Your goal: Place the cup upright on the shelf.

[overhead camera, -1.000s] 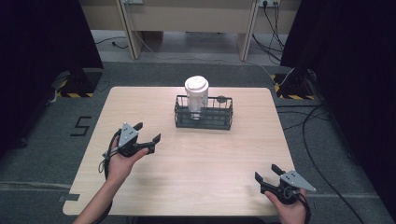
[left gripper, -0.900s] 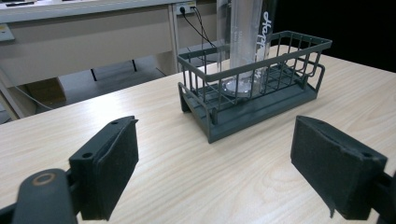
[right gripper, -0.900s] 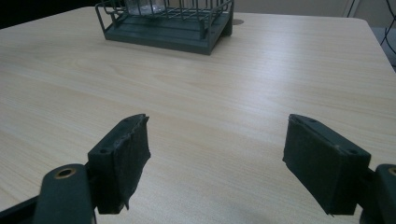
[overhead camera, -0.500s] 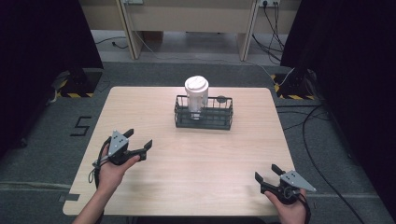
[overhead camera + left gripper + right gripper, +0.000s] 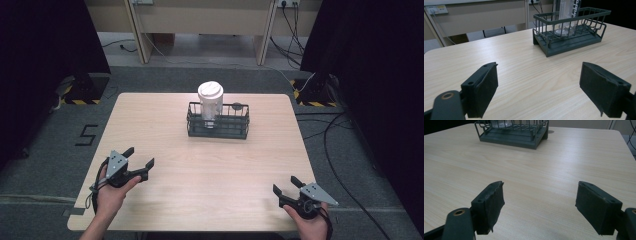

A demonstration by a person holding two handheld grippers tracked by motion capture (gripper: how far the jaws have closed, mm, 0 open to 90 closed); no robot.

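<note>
A clear plastic cup with a white lid [image 5: 210, 102] stands upright in the left half of a dark wire-mesh rectangular basket [image 5: 235, 131], which sits at the far centre of the pale wooden table [image 5: 210, 170]. The left gripper [image 5: 138, 164] rests at the near left of the table, jaws spread wide and empty; the right gripper [image 5: 286, 188] sits at the near right edge, jaws likewise wide apart with nothing between them. Both are well apart from the basket. Assessment: the cup appears light, thin-walled and smooth, liable to buckle or slip under a hard squeeze. The best hold is judged to be on the wall just below the lid, above the basket rim, with moderate pressure and a straight upward lift.
</note>
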